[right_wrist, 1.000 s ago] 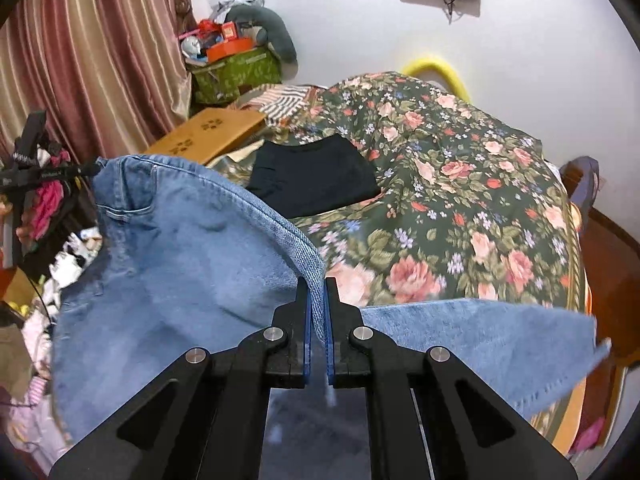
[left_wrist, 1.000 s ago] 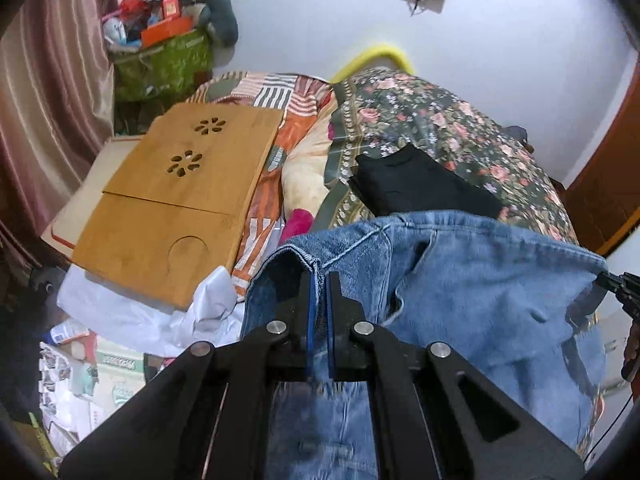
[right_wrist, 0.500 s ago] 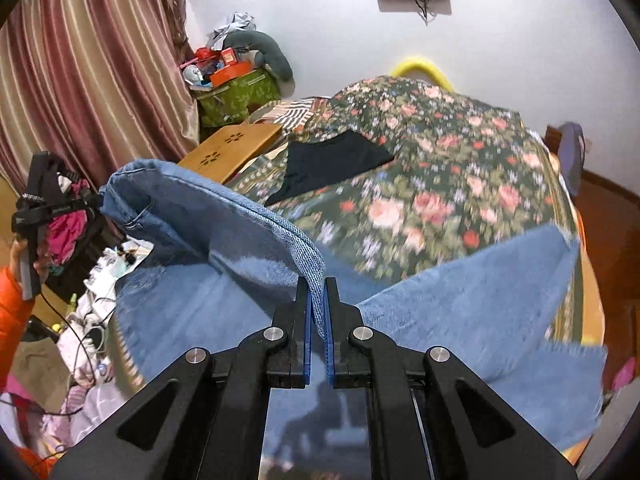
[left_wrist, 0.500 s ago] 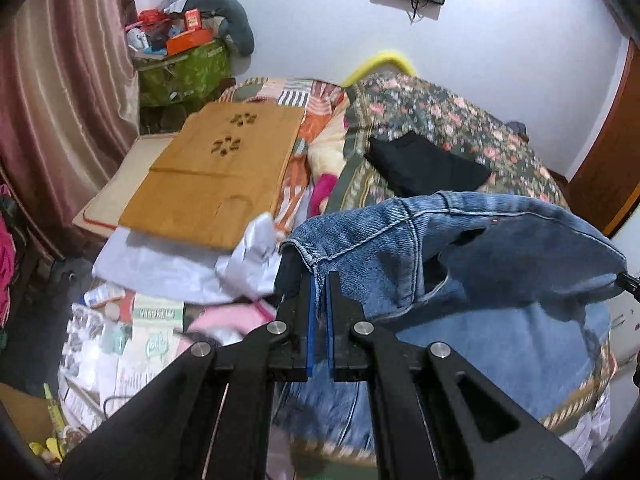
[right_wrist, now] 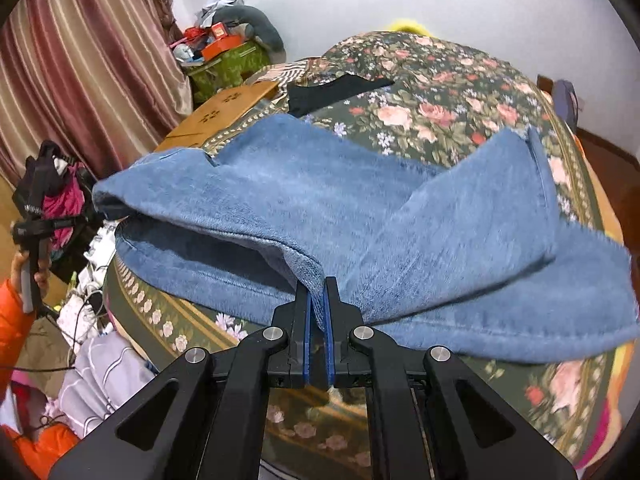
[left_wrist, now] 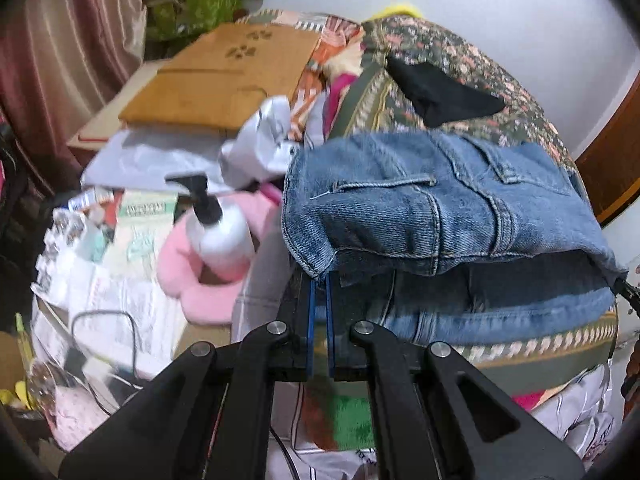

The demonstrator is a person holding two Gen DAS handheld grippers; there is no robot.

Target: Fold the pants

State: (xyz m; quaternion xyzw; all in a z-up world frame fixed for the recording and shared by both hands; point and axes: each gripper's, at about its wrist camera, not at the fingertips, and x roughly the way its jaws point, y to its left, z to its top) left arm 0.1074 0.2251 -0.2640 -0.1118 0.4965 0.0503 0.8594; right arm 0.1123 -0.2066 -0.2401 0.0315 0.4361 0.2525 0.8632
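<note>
Blue denim jeans (left_wrist: 420, 200) hang by the waistband between my two grippers over the near edge of the floral bed (right_wrist: 460, 80). My left gripper (left_wrist: 319, 280) is shut on one waistband corner. My right gripper (right_wrist: 319, 286) is shut on the other corner. In the right wrist view the jeans (right_wrist: 360, 208) lie spread on the bed, legs reaching right. The left gripper also shows at the far left of that view (right_wrist: 36, 216).
A folded black garment (left_wrist: 440, 88) lies further up the bed. A wooden lap desk (left_wrist: 216, 76) sits to the left. A pump bottle (left_wrist: 220, 228), pink cushion (left_wrist: 200, 296), papers and cables clutter the floor on the left. A curtain (right_wrist: 80, 60) hangs left.
Both grippers have come down and back toward the near bed edge, still shut on the waistband. The jeans, held high before, now lie spread across the bed.
</note>
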